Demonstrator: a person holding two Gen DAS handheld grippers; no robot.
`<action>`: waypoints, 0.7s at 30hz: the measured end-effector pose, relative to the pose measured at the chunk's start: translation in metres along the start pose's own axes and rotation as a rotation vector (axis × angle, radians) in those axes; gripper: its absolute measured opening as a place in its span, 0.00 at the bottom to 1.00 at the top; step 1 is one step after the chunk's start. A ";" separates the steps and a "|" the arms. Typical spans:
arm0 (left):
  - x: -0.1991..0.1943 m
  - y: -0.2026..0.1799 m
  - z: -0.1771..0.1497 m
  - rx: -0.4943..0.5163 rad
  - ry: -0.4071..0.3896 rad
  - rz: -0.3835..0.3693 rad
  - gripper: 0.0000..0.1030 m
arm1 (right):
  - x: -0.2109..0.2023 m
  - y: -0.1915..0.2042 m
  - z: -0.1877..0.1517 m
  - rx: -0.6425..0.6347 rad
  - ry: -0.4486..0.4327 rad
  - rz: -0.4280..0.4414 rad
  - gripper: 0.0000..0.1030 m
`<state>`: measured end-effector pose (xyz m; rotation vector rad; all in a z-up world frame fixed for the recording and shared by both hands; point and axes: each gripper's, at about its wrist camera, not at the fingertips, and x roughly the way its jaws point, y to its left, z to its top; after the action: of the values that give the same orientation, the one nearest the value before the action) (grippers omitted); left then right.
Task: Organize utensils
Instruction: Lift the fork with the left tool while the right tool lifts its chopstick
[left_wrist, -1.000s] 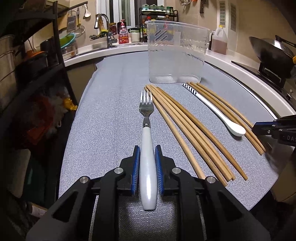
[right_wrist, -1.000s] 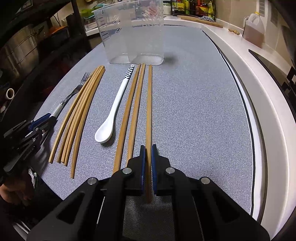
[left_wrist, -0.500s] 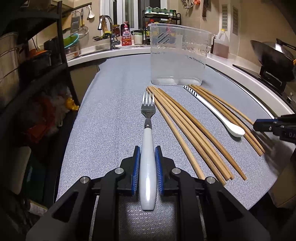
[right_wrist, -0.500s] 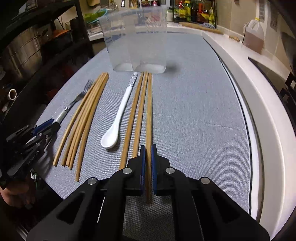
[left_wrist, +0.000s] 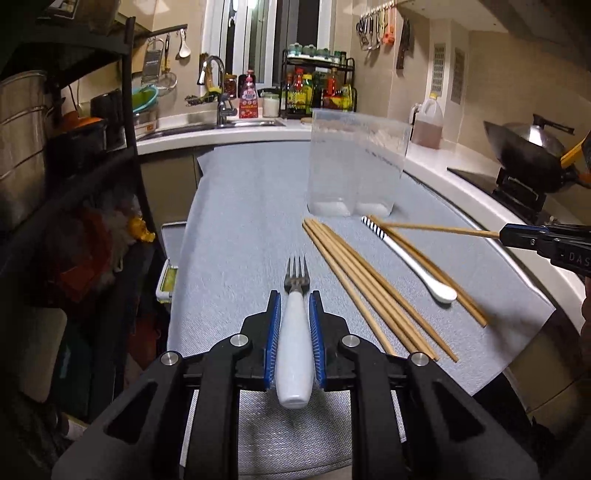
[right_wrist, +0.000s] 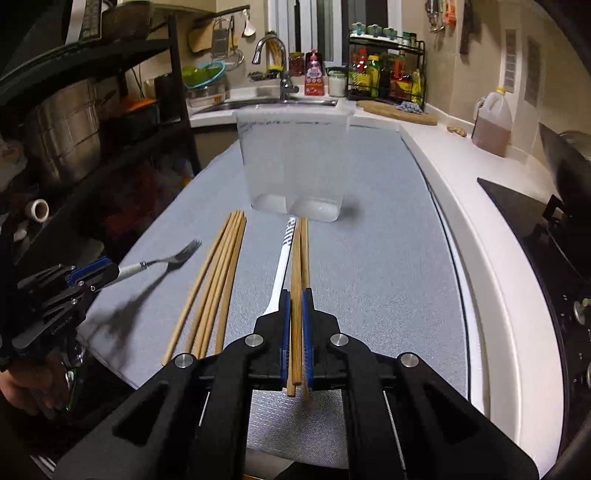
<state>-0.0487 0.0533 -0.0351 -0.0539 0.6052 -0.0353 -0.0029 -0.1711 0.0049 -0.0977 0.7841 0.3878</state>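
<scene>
- Left gripper (left_wrist: 294, 295): jaws nearly together, blue pads pinching the white handle of a fork (left_wrist: 295, 332). The handle butt sticks out behind the pads; the steel tines point forward toward the bin. In the right wrist view the fork (right_wrist: 166, 260) is clear of the mat, with its shadow lying below it.
- Mat (left_wrist: 240, 229): grey cloth covering the counter; all loose utensils lie on it.
- Bundle (left_wrist: 365, 291): several wooden chopsticks lying together on the mat, just right of the fork, running from near the bin toward the front edge. They are fanned slightly at the near end.
- Bin (left_wrist: 356, 170): clear plastic holder standing upright at the far end of the mat. Its base shows two compartments. No utensil is inside.
- Spoon (left_wrist: 410, 258): white, with a striped handle end near the bin and the bowl toward the front. It lies flat between the bundle and a loose pair of chopsticks (left_wrist: 439, 277), which touches its right side.
- Right gripper (right_wrist: 294, 295): jaws pressed almost fully together, pinching one chopstick (right_wrist: 295, 314) lengthwise between the pads. In the left wrist view this chopstick (left_wrist: 439, 228) is lifted off the mat, its tip reaching over the spoon handle.
</scene>
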 end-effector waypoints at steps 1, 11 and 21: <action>-0.002 0.002 0.002 -0.002 -0.010 -0.005 0.15 | -0.006 -0.001 0.003 0.005 -0.014 -0.009 0.06; -0.011 0.008 0.026 -0.005 -0.070 -0.030 0.14 | -0.053 -0.012 0.038 0.029 -0.135 -0.040 0.06; -0.010 0.019 0.073 0.001 -0.089 -0.056 0.14 | -0.053 -0.021 0.059 0.066 -0.167 -0.034 0.06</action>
<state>-0.0152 0.0758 0.0289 -0.0712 0.5148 -0.0869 0.0099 -0.1935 0.0828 -0.0160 0.6292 0.3332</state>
